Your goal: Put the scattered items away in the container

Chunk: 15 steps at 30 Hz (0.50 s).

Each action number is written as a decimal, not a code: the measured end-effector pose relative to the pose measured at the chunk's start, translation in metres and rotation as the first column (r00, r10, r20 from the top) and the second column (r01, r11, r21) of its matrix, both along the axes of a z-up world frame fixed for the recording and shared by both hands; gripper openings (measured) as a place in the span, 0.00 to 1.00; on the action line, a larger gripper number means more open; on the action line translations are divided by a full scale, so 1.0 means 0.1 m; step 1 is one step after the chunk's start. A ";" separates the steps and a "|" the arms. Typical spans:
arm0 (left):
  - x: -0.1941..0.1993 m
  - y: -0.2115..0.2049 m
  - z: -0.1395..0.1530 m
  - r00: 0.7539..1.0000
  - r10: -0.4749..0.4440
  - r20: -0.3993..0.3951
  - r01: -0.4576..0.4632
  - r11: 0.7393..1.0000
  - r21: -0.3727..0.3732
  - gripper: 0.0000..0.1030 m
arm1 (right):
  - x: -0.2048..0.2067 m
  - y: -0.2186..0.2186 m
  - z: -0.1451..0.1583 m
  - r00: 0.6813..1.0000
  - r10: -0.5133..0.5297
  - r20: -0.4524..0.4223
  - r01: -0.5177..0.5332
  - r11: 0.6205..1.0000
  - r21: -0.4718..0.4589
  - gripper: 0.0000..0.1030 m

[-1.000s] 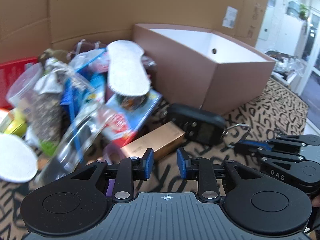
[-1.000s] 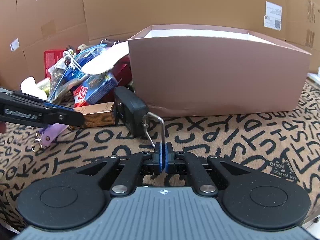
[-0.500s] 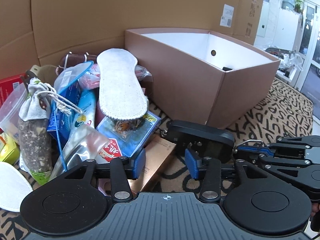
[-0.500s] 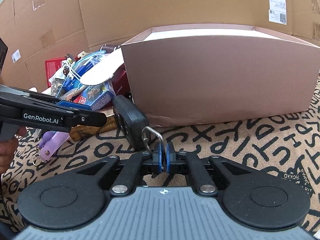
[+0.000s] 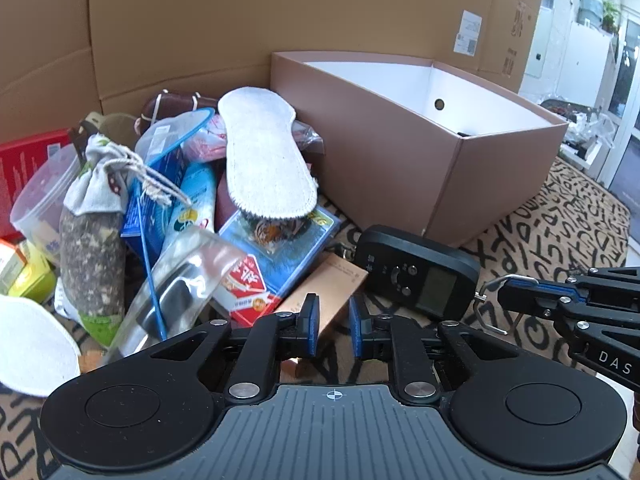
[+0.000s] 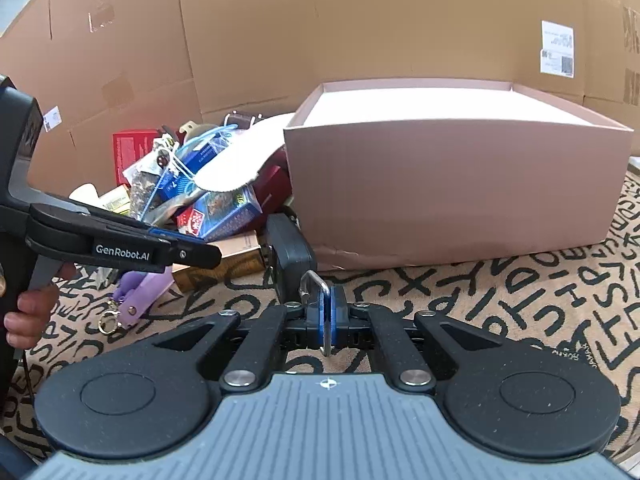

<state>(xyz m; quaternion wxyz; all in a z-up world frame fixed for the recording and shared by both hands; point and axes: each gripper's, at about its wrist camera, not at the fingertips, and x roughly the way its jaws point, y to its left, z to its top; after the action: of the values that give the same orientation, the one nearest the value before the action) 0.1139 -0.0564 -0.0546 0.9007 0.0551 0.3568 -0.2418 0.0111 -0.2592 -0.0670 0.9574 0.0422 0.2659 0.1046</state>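
Left claw [image 5: 333,327] hangs with its blue pads parted and nothing between them, low over the near edge of the pile, just in front of the copper-coloured carton [image 5: 324,292]. Furthest left in that heap lie a white pad [image 5: 32,350], a drawstring pouch [image 5: 94,216] and a clear packet [image 5: 176,276]; next come a blue picture box [image 5: 280,236] and a white insole [image 5: 264,160] propped across the top of it. To the right of these, a black handheld scale [image 5: 418,272] rests on the patterned cloth [image 5: 560,232], close against the front corner of the pink box [image 5: 400,148], which is the container and stands open with a white interior. Further right, the right claw [image 6: 326,312] is closed on the scale's metal hook [image 6: 316,286], pinching the wire loop between its pads while the body seems to lie on the cloth. The likely trouble is that grip: a thin round wire held by flat pads can pivot or slide out once the heavier body is lifted, letting the scale swing and knock the box wall or fall short of the opening. Dragging it sideways could also snag the carton beside it and topple the loosely balanced insole.
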 end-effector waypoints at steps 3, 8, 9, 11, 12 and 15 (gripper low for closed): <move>-0.06 0.00 0.01 1.000 -0.006 -0.013 0.006 1.000 -0.009 0.14 | -0.05 0.03 0.04 1.000 0.003 0.015 -0.003 1.000 0.005 0.03; -0.20 -0.05 0.07 0.999 -0.042 -0.010 0.042 0.999 -0.020 0.20 | -0.14 0.05 0.17 0.998 0.008 0.055 -0.008 1.000 0.002 0.03; -0.24 -0.06 0.09 0.998 -0.056 -0.002 0.055 0.998 -0.028 0.29 | -0.15 0.06 0.20 0.998 0.012 0.063 -0.012 1.000 -0.002 0.04; -0.33 -0.09 0.15 0.997 -0.081 0.018 0.081 0.996 -0.046 0.36 | -0.16 0.08 0.27 0.997 0.023 0.080 -0.022 1.000 -0.014 0.04; -0.36 -0.11 0.19 0.995 -0.091 0.028 0.092 0.994 -0.054 0.37 | -0.17 0.09 0.30 0.996 0.030 0.088 -0.028 0.999 -0.023 0.04; -0.44 -0.16 0.27 0.991 -0.118 0.055 0.122 0.990 -0.066 0.37 | -0.20 0.13 0.39 0.993 0.042 0.113 -0.035 0.998 -0.059 0.04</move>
<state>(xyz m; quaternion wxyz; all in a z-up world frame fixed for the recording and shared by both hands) 0.0700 -0.0724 -0.0277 0.8946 0.0512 0.3213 -0.3064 -0.0090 -0.2458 -0.0281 0.9696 0.0038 0.2142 0.1178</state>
